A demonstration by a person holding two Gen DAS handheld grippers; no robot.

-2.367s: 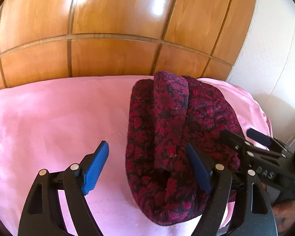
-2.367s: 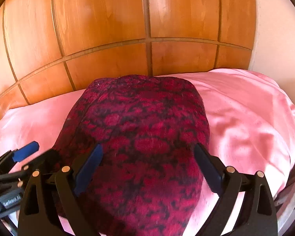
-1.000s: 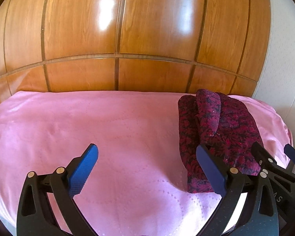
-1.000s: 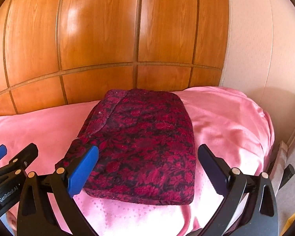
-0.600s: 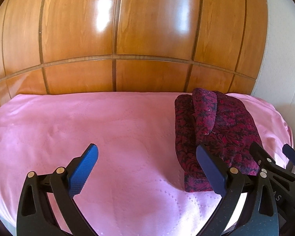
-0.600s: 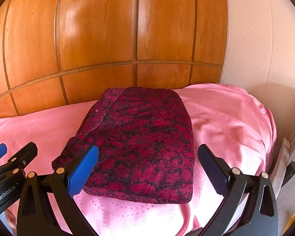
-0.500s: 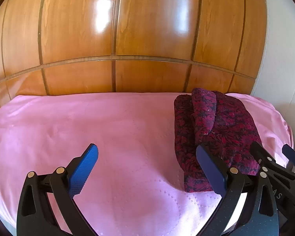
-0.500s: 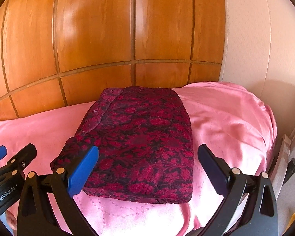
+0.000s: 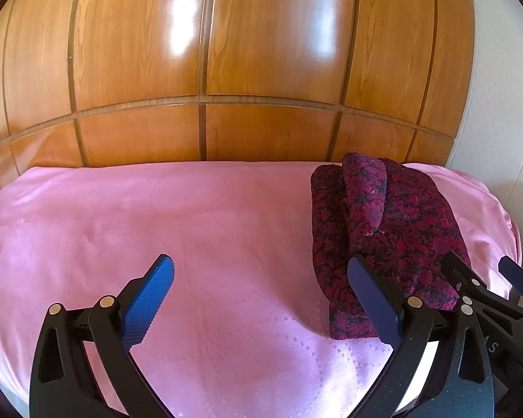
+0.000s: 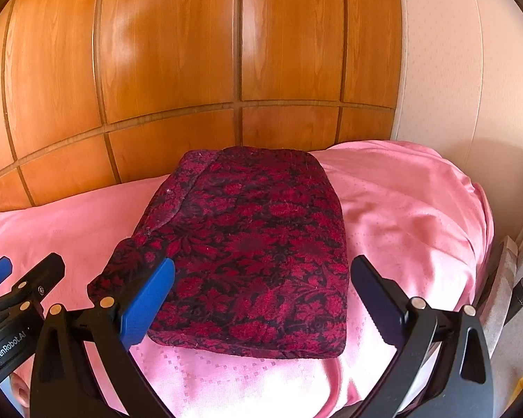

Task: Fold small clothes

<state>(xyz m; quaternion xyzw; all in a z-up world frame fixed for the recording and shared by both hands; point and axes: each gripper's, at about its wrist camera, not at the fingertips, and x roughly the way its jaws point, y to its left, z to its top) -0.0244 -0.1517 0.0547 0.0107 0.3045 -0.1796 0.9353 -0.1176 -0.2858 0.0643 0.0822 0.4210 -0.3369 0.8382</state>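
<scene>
Glossy wood is seen on the wall [image 9: 261,52]. The garment [image 10: 254,244] is of matt cloth; the sheet [image 9: 157,216] shines slightly.

A dark red and black floral garment [image 10: 254,247] lay folded into a thick, neat rectangle, flat on the pink bedsheet [image 9: 157,216].

My left wrist view looks forward between the left gripper [image 9: 259,299] fingers, low over the pink sheet [image 9: 191,230], facing the wooden panel wall [image 9: 261,69]. My right wrist view faces that wall [image 10: 191,62] too, from further right and close above the folded red garment [image 10: 254,244]. Both share the garment [image 9: 394,223], the sheet [image 10: 401,209], and each catches the other gripper at its edge
</scene>
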